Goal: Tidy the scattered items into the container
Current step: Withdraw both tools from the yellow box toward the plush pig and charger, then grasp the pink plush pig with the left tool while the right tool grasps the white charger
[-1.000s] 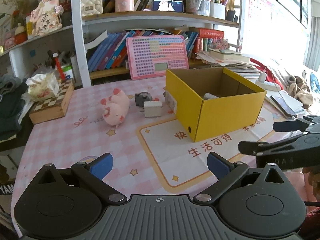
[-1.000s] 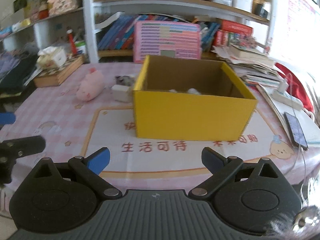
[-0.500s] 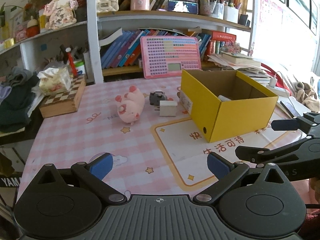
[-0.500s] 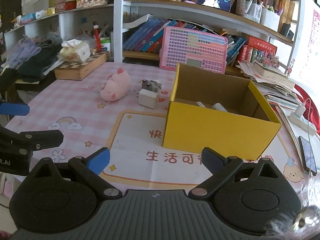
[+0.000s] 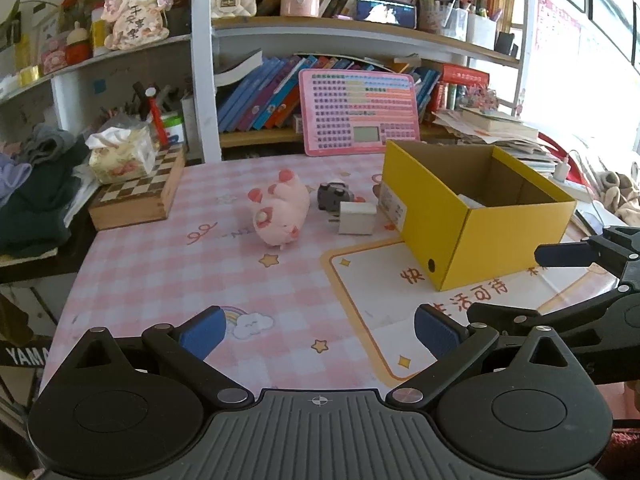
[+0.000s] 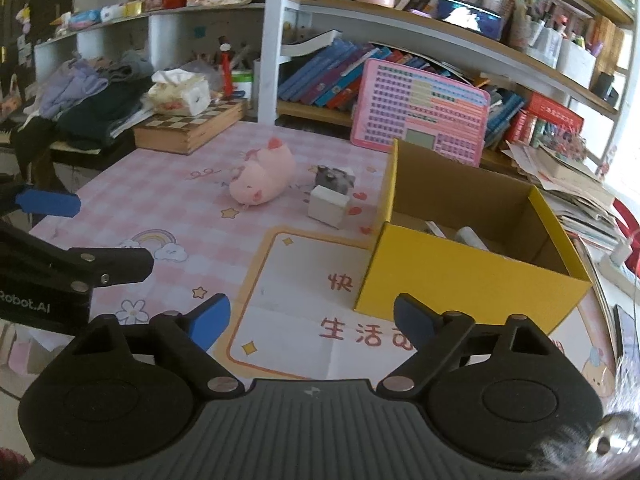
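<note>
Bookshelves are filling the background, packed with books, boxes and small ornaments. Below them a table is stretching toward the viewer, wearing a pink checked cloth printed with stars, a rainbow and a large framed panel of red characters.

On the right half of the table a yellow box is sitting open at the top, its brown inside showing; in the right wrist view a few pale items are lying at its bottom, too hidden to name. Behind it a pink tablet is leaning upright against the lower shelf. On the far left edge a chessboard box is carrying a tissue pack.

Left of the yellow box, three loose things are waiting on the cloth. A pink pig is lying on its side, farthest from the box. A grey toy is sitting just behind a white block, and the block is resting close beside the box's left wall.

Both grippers are hovering over the near edge of the table, well apart from all three things. The left gripper is standing spread wide and holding nothing. The right gripper is likewise spread wide and empty, facing the box's near corner.
</note>
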`<state>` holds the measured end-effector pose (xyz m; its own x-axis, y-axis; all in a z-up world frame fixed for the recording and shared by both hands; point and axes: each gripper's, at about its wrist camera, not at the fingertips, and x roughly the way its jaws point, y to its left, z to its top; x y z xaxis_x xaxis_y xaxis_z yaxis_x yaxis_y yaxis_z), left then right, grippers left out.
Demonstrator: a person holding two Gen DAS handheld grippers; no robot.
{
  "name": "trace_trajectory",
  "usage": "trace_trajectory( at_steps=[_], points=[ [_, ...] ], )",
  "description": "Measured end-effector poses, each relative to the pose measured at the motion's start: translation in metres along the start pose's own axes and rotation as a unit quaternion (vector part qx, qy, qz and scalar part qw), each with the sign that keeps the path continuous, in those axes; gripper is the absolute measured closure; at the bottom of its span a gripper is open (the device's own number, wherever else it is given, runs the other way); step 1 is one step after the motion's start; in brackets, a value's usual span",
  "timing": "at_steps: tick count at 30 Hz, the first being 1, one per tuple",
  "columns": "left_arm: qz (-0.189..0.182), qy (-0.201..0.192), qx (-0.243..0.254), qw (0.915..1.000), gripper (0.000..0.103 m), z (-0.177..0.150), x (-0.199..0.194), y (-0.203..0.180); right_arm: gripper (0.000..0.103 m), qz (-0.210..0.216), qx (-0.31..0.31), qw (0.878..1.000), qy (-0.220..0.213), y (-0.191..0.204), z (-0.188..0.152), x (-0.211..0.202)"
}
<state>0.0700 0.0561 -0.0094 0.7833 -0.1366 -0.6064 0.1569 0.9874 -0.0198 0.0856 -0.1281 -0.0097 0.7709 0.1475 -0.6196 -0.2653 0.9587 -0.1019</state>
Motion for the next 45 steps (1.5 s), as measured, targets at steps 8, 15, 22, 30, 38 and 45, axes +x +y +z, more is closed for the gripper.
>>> trace_trajectory(
  at_steps=[8,15,22,30,38,45],
  points=[
    [0.022,0.002,-0.012,0.9997,0.001,0.011,0.015,0.011,0.023,0.018,-0.041,0.999,-0.013,0.004,0.015,0.02],
    [0.044,-0.002,-0.024,0.9987,0.001,0.026,0.034,0.024,0.028,0.03,-0.089,0.995,-0.022,0.0,0.038,0.044],
    [0.053,-0.004,-0.032,0.9981,0.001,0.041,0.062,0.035,0.037,0.063,-0.134,0.989,0.003,-0.014,0.069,0.074],
    [0.04,-0.001,-0.033,0.9987,0.001,0.058,0.105,0.042,0.042,0.102,-0.207,0.972,0.045,-0.031,0.109,0.12],
    [0.033,0.014,-0.023,0.9991,0.001,0.073,0.146,0.046,0.043,0.14,-0.26,0.95,0.101,-0.039,0.136,0.172],
    [0.023,0.032,-0.018,0.9991,0.001,0.08,0.184,0.049,0.05,0.163,-0.304,0.928,0.144,-0.034,0.148,0.217]
  ],
)
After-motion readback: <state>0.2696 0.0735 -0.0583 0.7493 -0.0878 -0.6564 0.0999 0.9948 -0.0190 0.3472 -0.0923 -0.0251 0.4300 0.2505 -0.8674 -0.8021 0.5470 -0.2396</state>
